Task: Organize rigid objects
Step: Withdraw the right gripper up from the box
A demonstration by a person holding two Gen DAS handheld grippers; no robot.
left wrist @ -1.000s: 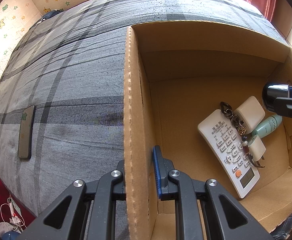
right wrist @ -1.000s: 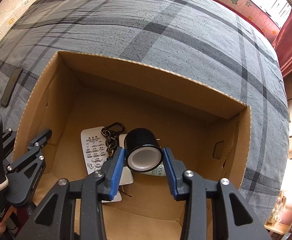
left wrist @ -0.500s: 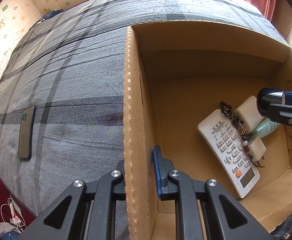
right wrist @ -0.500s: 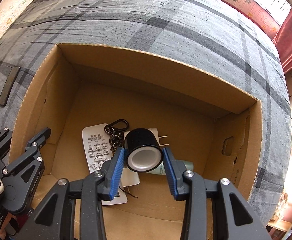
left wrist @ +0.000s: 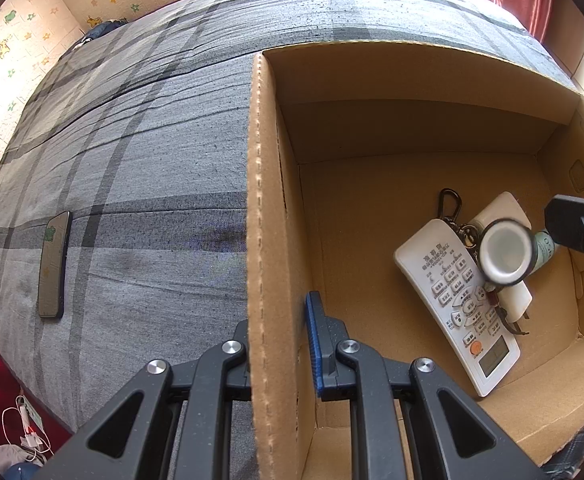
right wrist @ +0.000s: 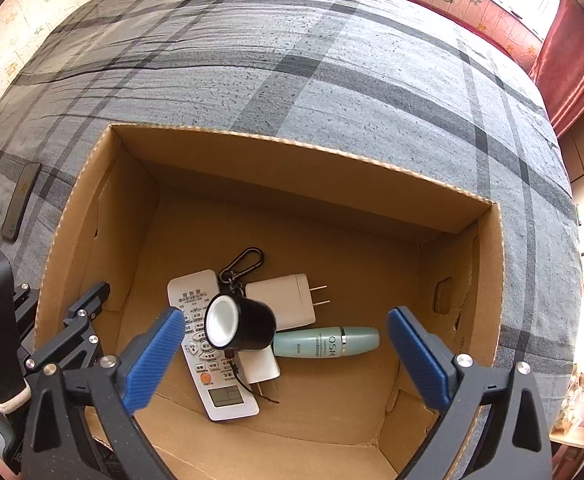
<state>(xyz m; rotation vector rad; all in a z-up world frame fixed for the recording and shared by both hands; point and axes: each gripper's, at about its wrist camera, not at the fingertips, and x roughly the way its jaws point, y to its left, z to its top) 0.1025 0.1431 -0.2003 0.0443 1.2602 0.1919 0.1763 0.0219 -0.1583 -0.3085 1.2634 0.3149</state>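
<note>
Right fingers [right wrist: 160, 356]: my right gripper [right wrist: 286, 354] has its blue pads spread far apart and its jaws are opening; neither pad presses on anything.
Left fingers [left wrist: 315, 344]: my left gripper [left wrist: 282, 356] is clamped on the box wall [left wrist: 261, 240], one finger inside and one outside the cardboard.
Cup [right wrist: 241, 323]: a small black cup with a white inside. I see it between my right pads but free of both, closer to the left pad, tipped on its side with its mouth turned toward the camera.
Cup from the left view: it [left wrist: 506, 252] shows over the remote's upper end, just beside my right gripper's dark finger [left wrist: 580, 230] at the frame edge. I cannot tell whether it rests on the things below or is in the air.
Box [right wrist: 292, 148]: open cardboard, standing on the grey plaid bedspread [right wrist: 292, 60].
Remote [right wrist: 216, 380]: white, flat on the box floor, display end toward me, partly under the cup.
Keychain [right wrist: 241, 265]: black carabiner lying at the remote's far end.
Charger [right wrist: 288, 298]: white plug block, prongs pointing right, just behind the cup.
Bottle [right wrist: 326, 342]: pale green, lying on its side, just right of the cup, between my pads.
Phone [left wrist: 54, 264]: dark, flat on the bedspread, well left of the box.
</note>
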